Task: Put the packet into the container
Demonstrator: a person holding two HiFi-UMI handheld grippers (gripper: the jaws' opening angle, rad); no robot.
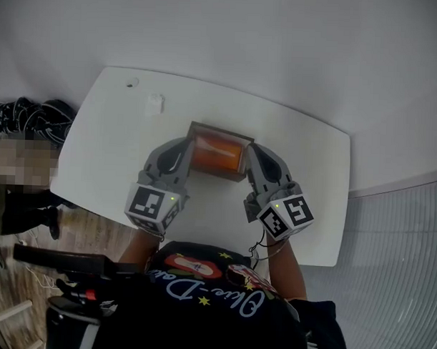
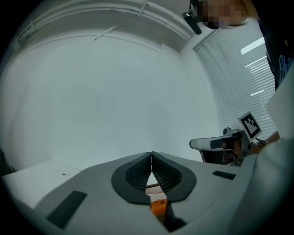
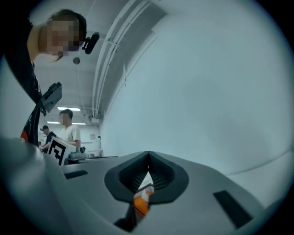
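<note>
Packet [image 1: 218, 150]: orange, lies inside the outline of the container [image 1: 220, 175], a brown open box near mid-table. Whether it sits on the box floor or hangs just over it, the head view does not settle.

Left gripper [image 1: 188, 150] at the packet's left end, right gripper [image 1: 249, 155] at its right end. In the left gripper view the tips [image 2: 151, 156] meet, with a strip of orange packet [image 2: 158, 204] in the gap behind them. The right gripper view shows the same: tips [image 3: 148, 158] drawn together, packet [image 3: 141, 202] between. Judged: each gripper pinches an end.

Step in hand, as I read it: seating the packet.
- Hold the two ends level so the packet doesn't sag or twist.
- Clear the box walls; the fit looks close at both ends.
- Let go only once the weight bears on the box, both sides together, or one end may tip up.
- The box looks light and could slide if nudged.

Surface: white table [image 1: 298, 144], smooth, with a small white object [image 1: 155, 103] toward the far left. Room: plain white wall behind, cables [image 1: 34, 117] on the floor to the left, a person in a white shirt [image 3: 69, 131] far off.
</note>
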